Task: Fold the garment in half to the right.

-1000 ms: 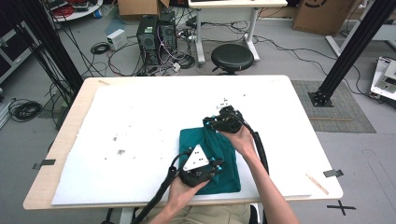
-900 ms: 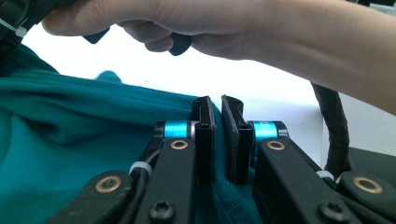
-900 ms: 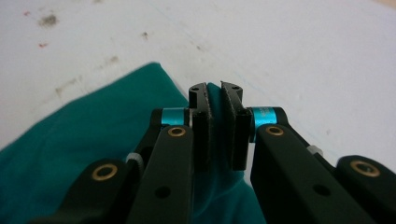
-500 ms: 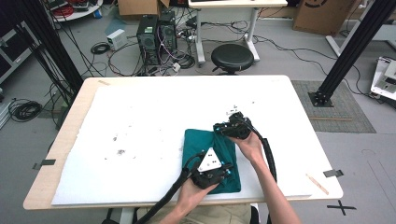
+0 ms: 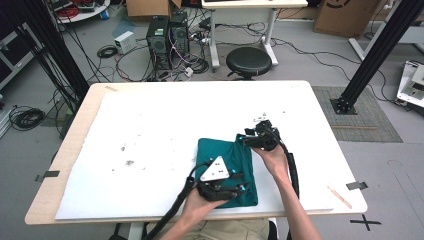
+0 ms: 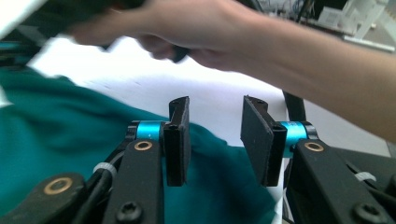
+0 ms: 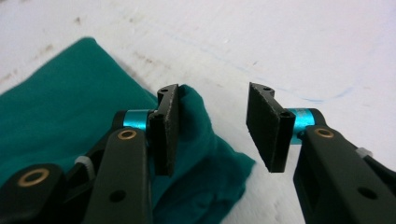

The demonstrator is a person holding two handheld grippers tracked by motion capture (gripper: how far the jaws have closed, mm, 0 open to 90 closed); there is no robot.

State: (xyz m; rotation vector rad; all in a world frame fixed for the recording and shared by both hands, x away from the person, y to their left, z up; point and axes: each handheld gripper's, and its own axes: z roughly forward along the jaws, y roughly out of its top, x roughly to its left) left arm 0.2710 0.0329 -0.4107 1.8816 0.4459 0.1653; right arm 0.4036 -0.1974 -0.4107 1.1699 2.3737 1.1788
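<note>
**Both claws parted above the surface**

Two forearms come in from the bottom edge in the high view, each hand wrapped around a claw. The left claw sits low and close to the person, its grey three-cornered plate facing up, its cable trailing back under the wrist. The right claw is held farther out, the right arm stretched forward and angled slightly inward, cable running along the forearm. The jaws of each claw have just been opening. In both gripper views the black pads stand apart with a clear gap and nothing pinched between them. The right hand crosses the top of the left gripper view, blurred.
</note>
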